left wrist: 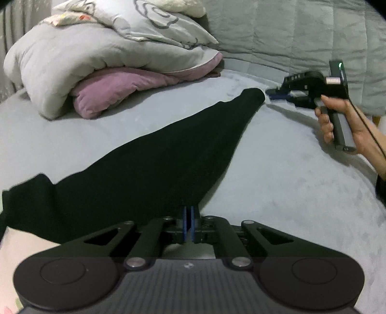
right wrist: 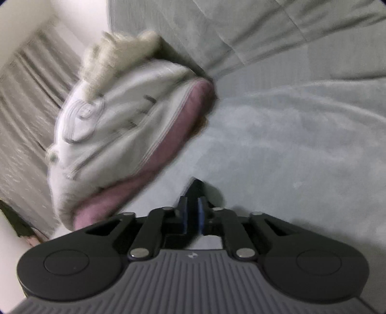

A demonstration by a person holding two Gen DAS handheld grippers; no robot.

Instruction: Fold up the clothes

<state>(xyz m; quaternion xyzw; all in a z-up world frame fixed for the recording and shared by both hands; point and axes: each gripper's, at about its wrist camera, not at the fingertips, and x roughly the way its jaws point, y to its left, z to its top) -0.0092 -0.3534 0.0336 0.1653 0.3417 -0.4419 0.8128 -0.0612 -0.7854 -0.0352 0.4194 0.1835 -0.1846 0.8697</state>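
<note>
Folding looks barely begun: black garment (left wrist: 154, 164) lies stretched flat on the grey bed (left wrist: 277, 181), running from 7 o'clock toward 1 o'clock in the left wrist view. Left gripper (left wrist: 189, 217) is clamped tight on its near edge. Right gripper (left wrist: 277, 93), at 2 o'clock, sits just beside the far tip, jaws partly apart, pads not pressing; no fold made yet

no readable text, blurred marks perhaps

Black garment (left wrist: 154, 159) on grey bedsheet (left wrist: 277, 174); grey-and-mauve folded duvet (left wrist: 72, 72); flower-outline pillow (left wrist: 154, 19).
</note>
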